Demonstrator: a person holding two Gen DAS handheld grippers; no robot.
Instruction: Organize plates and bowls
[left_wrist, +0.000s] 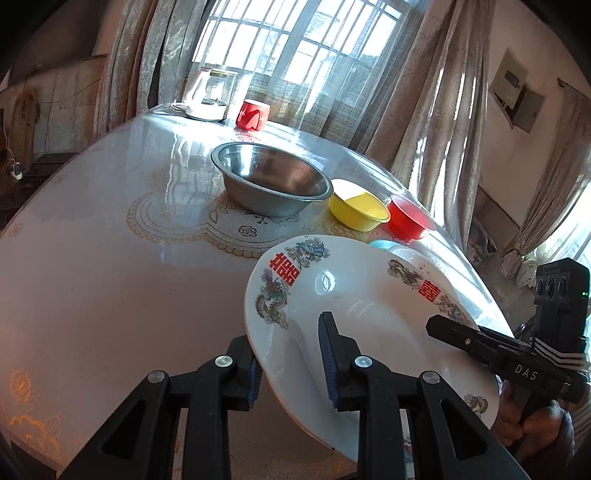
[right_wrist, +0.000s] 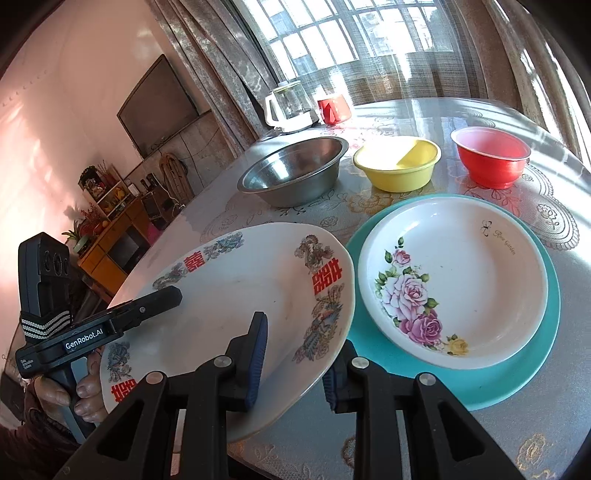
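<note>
Both grippers are clamped on the same dish: the left gripper (left_wrist: 291, 363) has one blue-padded finger over the inner face and the other under the near rim of the dragon plate (left_wrist: 354, 317), and the right gripper (right_wrist: 295, 363) pinches the opposite edge the same way, one pad on top and one tucked beneath. The plate, white with red double-happiness characters and dragon-and-phoenix prints, hangs tilted between them, its held edges clear of the table (left_wrist: 110, 277); I cannot tell whether any part of it still touches the surface. A hand (right_wrist: 70, 395) wraps the handle of the left tool, seen at the lower left of the right wrist view. Just beside the plate lies a rose plate (right_wrist: 454, 284), nested on a wider teal plate (right_wrist: 532, 339) that shows as a ring around it. Beyond these, in a row across the lace-patterned cloth, stand a steel bowl (left_wrist: 273, 181), a yellow bowl (left_wrist: 356, 208) and a red bowl (left_wrist: 410, 218), close together but apart. Farther back, near the curtained window (left_wrist: 295, 40), sit a red mug (left_wrist: 253, 114) and a glass kettle (left_wrist: 210, 94) on its white base.
</note>
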